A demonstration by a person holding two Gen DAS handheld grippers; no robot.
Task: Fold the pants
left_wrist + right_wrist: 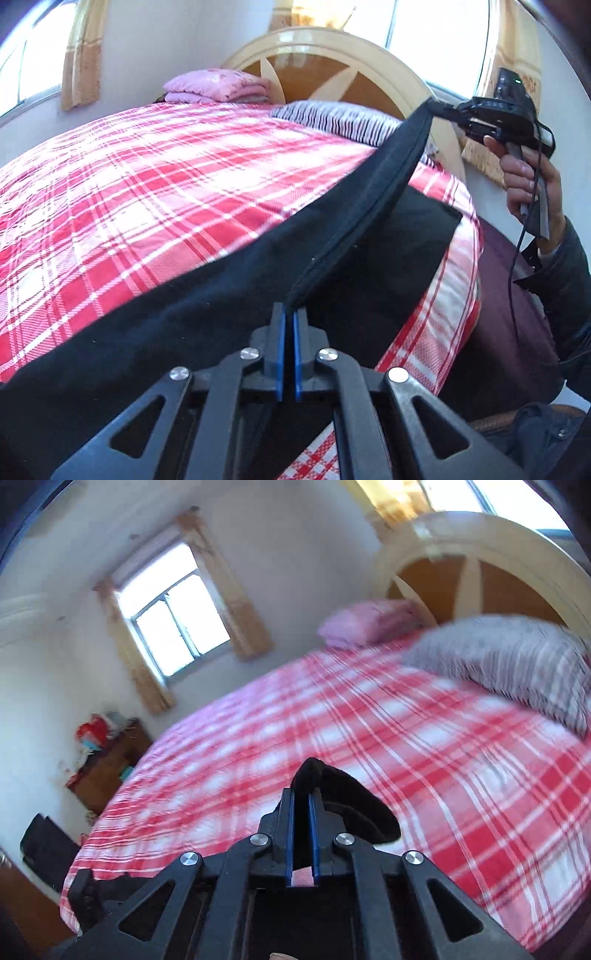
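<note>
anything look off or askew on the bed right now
Nothing stands out. The black pants hang taut between the left gripper and right gripper, partly lifted off the red plaid bedspread. The striped pillow lies by the headboard.

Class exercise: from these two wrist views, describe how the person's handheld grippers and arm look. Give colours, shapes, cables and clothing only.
The left gripper and right gripper share one design: black triangular-cutout linkage arms, round silver pins, and blue pads lining the black fingers. Seen from outside, the right gripper has a pistol-style handle, a small green light and a thin black cable. The sleeve is dark.
</note>
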